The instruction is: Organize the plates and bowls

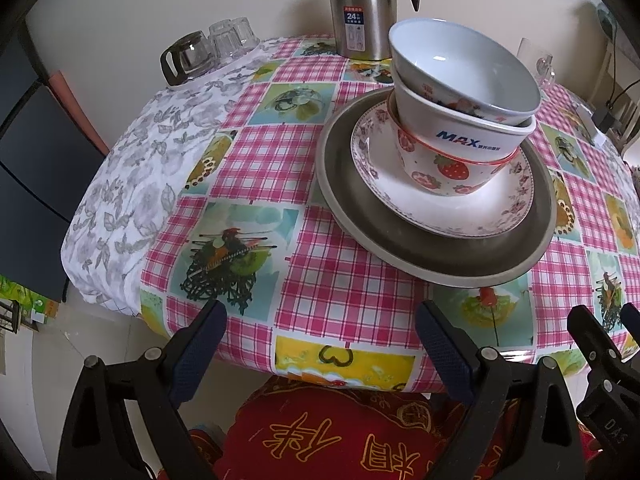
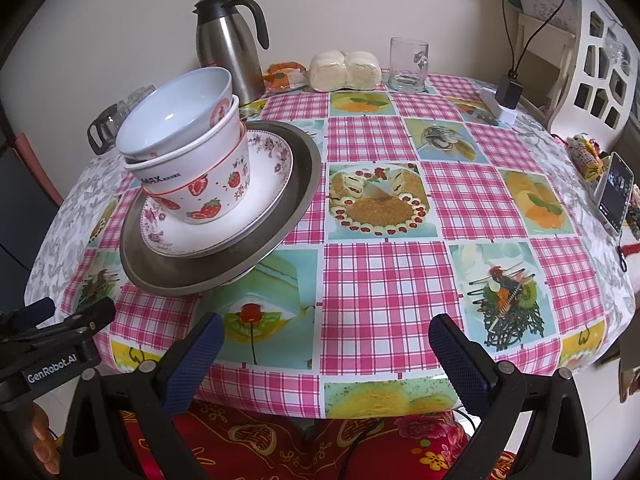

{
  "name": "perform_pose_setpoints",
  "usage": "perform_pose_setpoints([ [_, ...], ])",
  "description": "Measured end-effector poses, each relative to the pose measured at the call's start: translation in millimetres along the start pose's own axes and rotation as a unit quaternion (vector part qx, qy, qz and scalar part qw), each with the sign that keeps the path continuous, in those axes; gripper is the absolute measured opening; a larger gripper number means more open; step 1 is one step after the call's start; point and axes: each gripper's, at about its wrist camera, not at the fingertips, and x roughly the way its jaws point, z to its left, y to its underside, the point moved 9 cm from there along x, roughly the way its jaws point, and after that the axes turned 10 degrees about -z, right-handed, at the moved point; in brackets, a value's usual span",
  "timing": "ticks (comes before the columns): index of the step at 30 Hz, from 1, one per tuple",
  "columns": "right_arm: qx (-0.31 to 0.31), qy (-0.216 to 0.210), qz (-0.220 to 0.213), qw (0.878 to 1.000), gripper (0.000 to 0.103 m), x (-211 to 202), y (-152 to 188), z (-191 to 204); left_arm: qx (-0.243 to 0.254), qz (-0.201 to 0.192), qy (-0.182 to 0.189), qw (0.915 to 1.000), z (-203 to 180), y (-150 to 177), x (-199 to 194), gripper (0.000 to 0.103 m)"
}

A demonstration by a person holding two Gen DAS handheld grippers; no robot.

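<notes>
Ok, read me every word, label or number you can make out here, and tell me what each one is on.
"MAX": middle bowl; the small characters after it are too blurred.
"24": label on the steel jug; the rest is too small.
"GenRobot.AI": left gripper.
"DAS": right gripper.
Gold characters on the red cushion: upside down, unreadable.

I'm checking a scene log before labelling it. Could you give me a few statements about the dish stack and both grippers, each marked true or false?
1. The strawberry bowl sits on the floral plate. True.
2. The top bowl holds soup. False: it looks empty.
3. The left gripper is shut on the metal plate. False: it is open, holding nothing.
4. The right gripper is open. True.
5. The steel thermos jug lies on its side. False: it stands upright.
</notes>
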Motion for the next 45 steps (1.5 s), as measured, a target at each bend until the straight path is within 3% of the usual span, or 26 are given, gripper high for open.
perform_pose_setpoints([
  [22, -0.018, 0.012, 0.007, 1.0, 0.103, 3.8, 0.6, -0.6, 0.001, 0.008, 0.025, 0.9997, -6.3, -0.9, 7.1, 0.095],
  [45, -0.018, 0.014, 0.006, 1.0, 0.103, 3.7, 0.2, -1.1, 0.0, 0.007, 0.026, 0.9996, -6.4, -1.7, 6.8, 0.095],
])
